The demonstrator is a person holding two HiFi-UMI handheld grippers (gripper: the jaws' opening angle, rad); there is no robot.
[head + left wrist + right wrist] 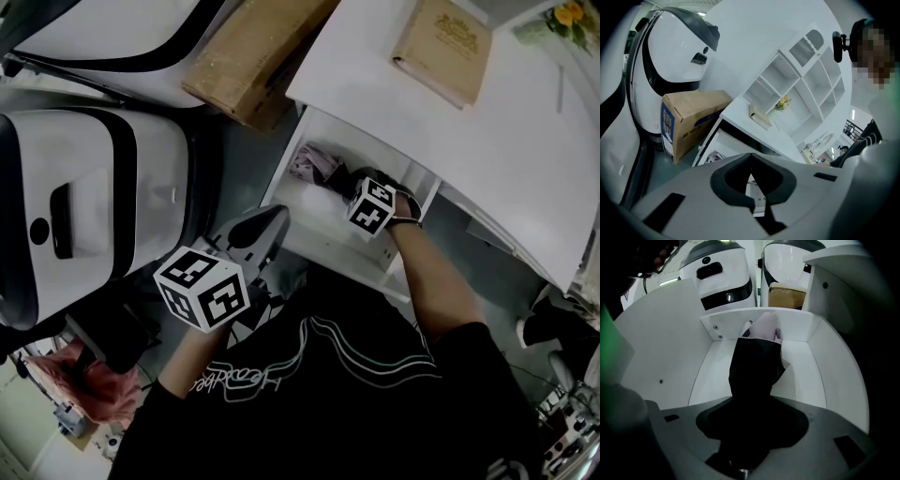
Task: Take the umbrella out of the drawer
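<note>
A black folded umbrella lies lengthwise in the open white drawer, its far end against a pink cloth. My right gripper reaches steeply down into the drawer and stands open, its jaws on either side of the umbrella's near end. From the head view only its marker cube and the hand show above the drawer. My left gripper hovers off the drawer's front left corner, shut with nothing in it; in the left gripper view its jaw tips meet.
The drawer hangs under a white desk top that carries a tan book. A cardboard box stands left of the desk. White machine housings fill the left side. White shelving rises behind the desk.
</note>
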